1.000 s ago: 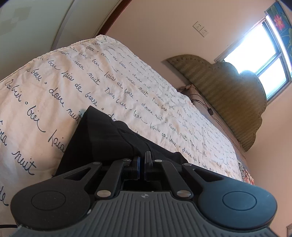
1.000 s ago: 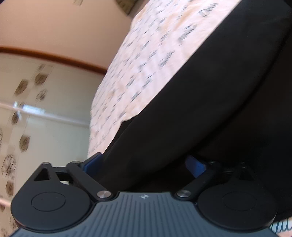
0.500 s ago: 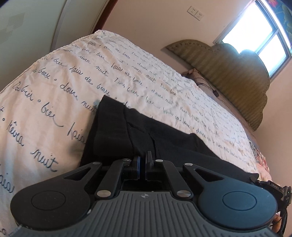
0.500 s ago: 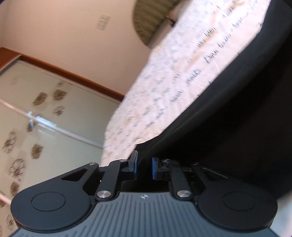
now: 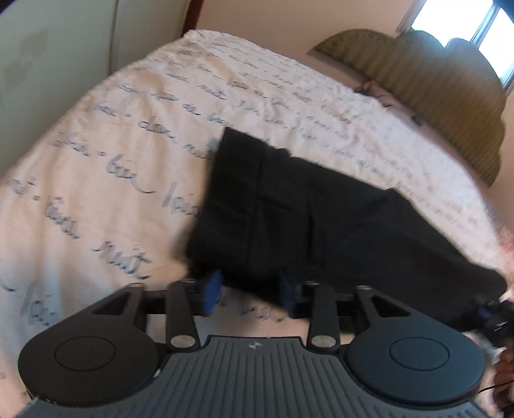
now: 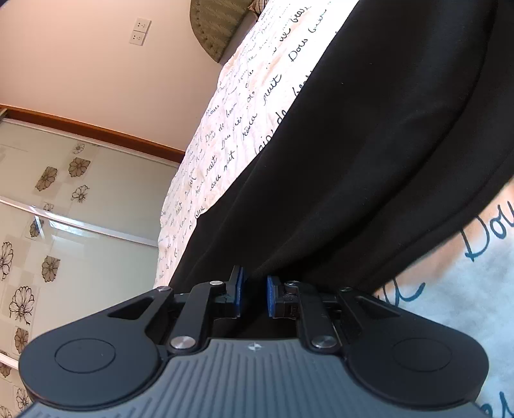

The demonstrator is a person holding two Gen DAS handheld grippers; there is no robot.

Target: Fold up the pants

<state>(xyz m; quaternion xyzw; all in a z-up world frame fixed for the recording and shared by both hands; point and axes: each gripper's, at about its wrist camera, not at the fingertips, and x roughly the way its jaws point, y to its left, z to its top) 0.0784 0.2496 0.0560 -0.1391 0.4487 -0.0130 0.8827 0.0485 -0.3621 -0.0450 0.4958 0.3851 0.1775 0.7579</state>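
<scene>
The black pants [image 5: 289, 209] lie folded lengthwise on the white bedsheet with blue script [image 5: 112, 160]. My left gripper [image 5: 249, 294] is open, its blue pads apart at the near edge of the waist end, holding nothing. In the right wrist view the pants [image 6: 369, 160] fill the middle. My right gripper [image 6: 253, 297] has its blue pads a small gap apart, with the leg end of the fabric at the pads; I cannot tell whether cloth is pinched. The right gripper also shows at the right edge of the left wrist view [image 5: 494, 318].
A padded olive headboard [image 5: 433, 83] stands at the far end of the bed. A wardrobe with flower-patterned sliding doors [image 6: 64, 209] is beside the bed. A wall socket [image 6: 140, 30] sits on the pink wall. A window [image 5: 494, 38] is at the upper right.
My left gripper has opened, let go of the waist end and pulled back. The pants have settled flat on the bed. My right gripper's pads have closed in from wide open.
</scene>
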